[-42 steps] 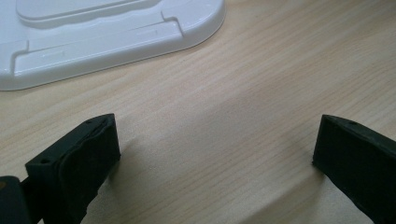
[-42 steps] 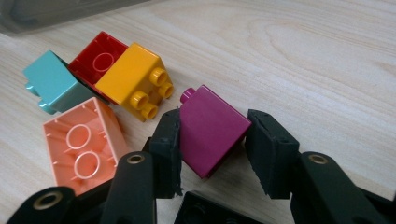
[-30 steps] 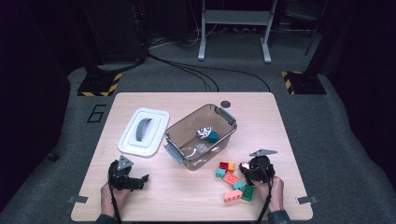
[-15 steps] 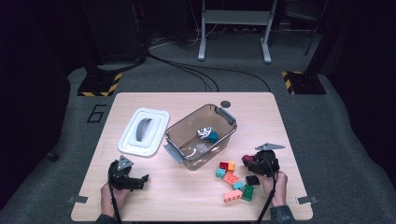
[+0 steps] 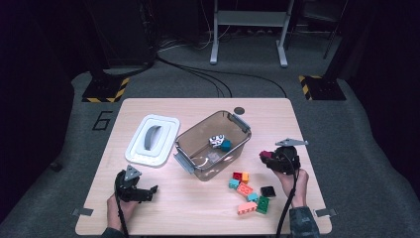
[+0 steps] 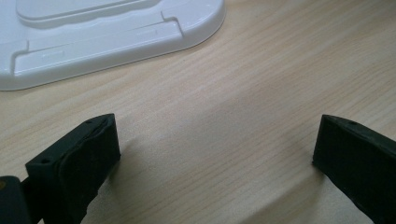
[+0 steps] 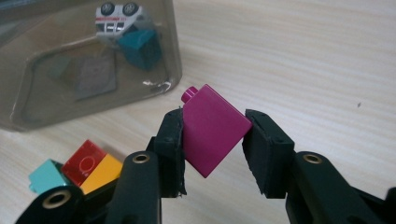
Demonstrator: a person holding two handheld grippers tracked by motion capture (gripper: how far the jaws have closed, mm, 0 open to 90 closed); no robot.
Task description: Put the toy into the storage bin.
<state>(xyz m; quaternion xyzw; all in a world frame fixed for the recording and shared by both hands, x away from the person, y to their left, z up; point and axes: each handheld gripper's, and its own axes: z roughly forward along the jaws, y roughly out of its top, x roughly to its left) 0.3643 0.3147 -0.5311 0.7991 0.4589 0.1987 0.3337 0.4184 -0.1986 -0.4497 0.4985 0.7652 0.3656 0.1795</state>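
Now one magenta brick [image 7: 212,128] clamped in right gripper [image 7: 212,140]; two toys in bin [image 5: 190,141].

Your right jaws cover the two clamped sides of the magenta brick [image 7: 212,130]. The lid [image 6: 107,35] runs off the left gripper view's top and left edges. The bin's [image 5: 195,166] tinted wall dims its toy car [image 7: 119,16].

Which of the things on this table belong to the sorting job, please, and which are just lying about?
In the job:
magenta brick, held in the right gripper
clear bin
loose bricks

Lying about:
white lid
left gripper, open
dark disc
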